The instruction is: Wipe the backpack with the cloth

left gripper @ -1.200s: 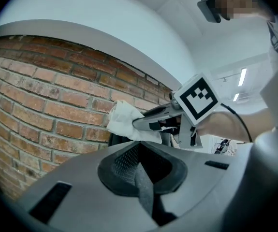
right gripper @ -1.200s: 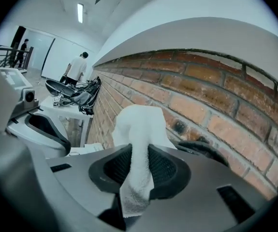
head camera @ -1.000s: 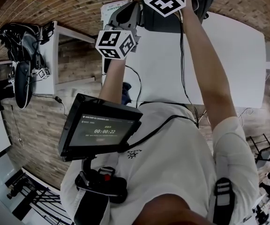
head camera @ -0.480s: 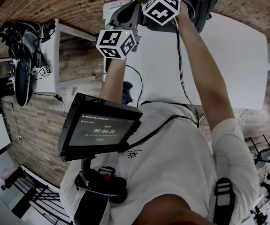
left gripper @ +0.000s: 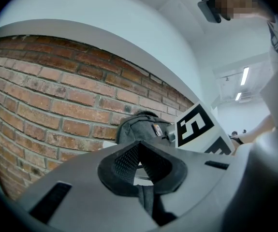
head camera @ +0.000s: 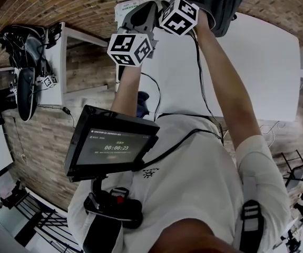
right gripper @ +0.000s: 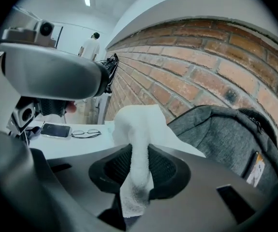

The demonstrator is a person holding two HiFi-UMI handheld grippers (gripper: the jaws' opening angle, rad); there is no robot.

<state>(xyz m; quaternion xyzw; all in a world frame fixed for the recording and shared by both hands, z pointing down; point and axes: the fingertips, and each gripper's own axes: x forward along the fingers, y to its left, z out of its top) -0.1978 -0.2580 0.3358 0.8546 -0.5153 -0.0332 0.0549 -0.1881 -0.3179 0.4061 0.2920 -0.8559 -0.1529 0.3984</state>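
Now, on the white tabletop (head camera: 256, 62), the grey backpack (right gripper: 226, 134) stands before a brick wall (right gripper: 201, 66). The right gripper (right gripper: 138, 153), fingers clamped on the white cloth (right gripper: 136, 122), hangs near it. The left gripper (left gripper: 138, 149), fingers closed, holds nothing. Likely the approach; next, press cloth onto fabric.

A white short-sleeved shirt (head camera: 193, 183) was worn, marked on the chest with a small dark emblem (head camera: 150, 173), and a dark buckled strap (head camera: 250, 217) was seen over one shoulder. A black cable (head camera: 180, 137) was run across the shirt to a black-framed screen (head camera: 114, 144), carried on a black bracket (head camera: 111, 204) with a red button. The left claw (left gripper: 139, 145) and right claw (right gripper: 139, 148) were moulded in smooth grey, lined with black ribbed pads (left gripper: 122, 161), and topped with white marker cubes (head camera: 131, 47) printed in black squares.
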